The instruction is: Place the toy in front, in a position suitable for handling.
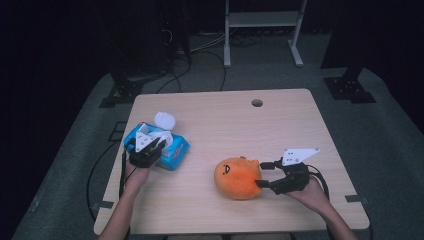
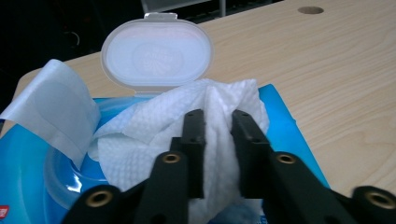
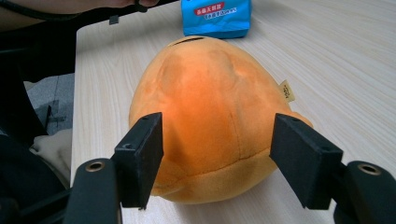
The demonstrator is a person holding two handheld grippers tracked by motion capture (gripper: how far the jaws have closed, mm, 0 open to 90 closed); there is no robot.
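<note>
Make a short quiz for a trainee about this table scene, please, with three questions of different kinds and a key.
1. True or false: the lid of the blue wipes pack is closed.
2. What does the left claw pinch? A) the lid, B) a white wipe, C) the orange plush toy.
3. Fill in: the right claw stands around the plush toy with its jaws ____.

Key
1. False: the lid stands flipped open behind the wipe.
2. B: both jaws are closed on a raised fold of the wipe.
3. Open: in the right gripper view, one jaw is on each side of the toy, wide apart; contact on either side cannot be judged.
</note>
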